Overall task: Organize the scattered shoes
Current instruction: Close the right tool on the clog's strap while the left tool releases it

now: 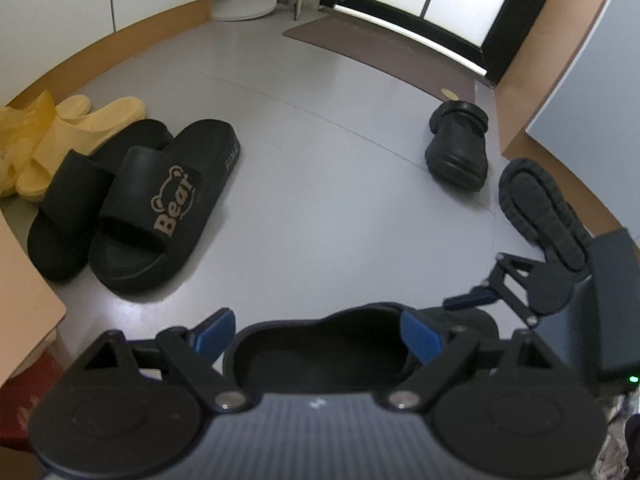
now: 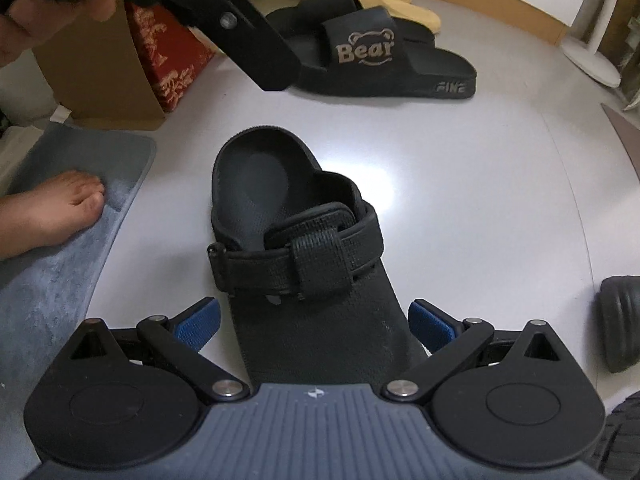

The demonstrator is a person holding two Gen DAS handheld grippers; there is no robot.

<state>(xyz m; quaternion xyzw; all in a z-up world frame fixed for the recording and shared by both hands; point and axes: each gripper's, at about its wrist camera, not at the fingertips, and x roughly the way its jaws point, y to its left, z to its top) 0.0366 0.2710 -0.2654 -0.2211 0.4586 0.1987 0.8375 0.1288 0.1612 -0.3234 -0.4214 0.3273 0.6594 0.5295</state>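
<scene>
black rubber strapped clog (image 2: 296,248) upright on grey floor (image 2: 460,200), toe nearest, heel pointing away, lengthwise along view | right gripper (image 2: 314,326) spread, flanking toe | left gripper (image 1: 316,334) spread, flanking heel

Clog (image 2: 304,256) between right tongs (image 2: 314,320), Bear slides (image 2: 372,56) beyond, mat (image 2: 60,208) left

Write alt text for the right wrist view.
An open right gripper straddles the toe of a black strapped clog lying on the grey floor. Beyond it sit black "Bear" slides, with a bare foot on a grey mat at left.
</scene>
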